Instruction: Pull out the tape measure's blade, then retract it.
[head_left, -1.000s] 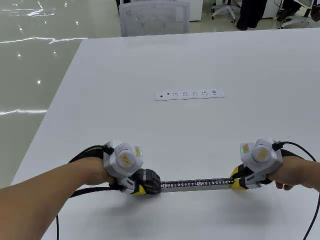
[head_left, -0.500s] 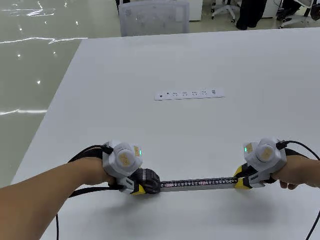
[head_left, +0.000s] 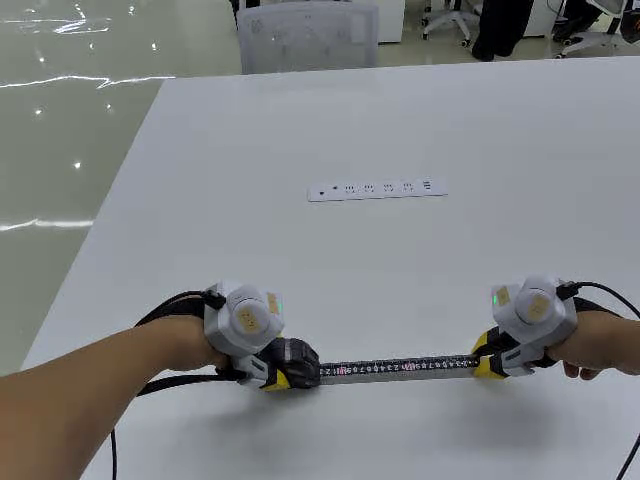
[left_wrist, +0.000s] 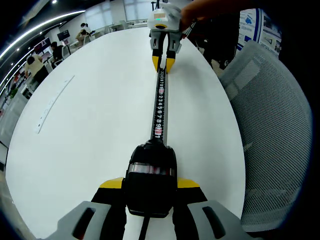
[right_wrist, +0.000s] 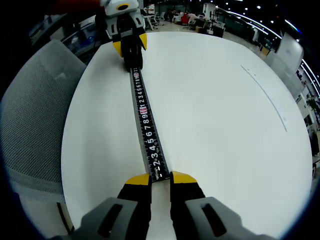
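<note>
On the counter, the blade reaches farther right of the case than 1 s ago, left gripper jaws clamped round the case, right gripper jaws pinched on the blade's tip: pull-out continues, retraction still ahead.

Light was bright, even, from overhead; ceiling strips showed in the left gripper view. The floor carried streaks of glare. The white table was near washed out. A faint soft shadow lay under the left tool. The head view was sharp. Both gripper views bowed hard at the edges, stretching the chair mesh.
</note>
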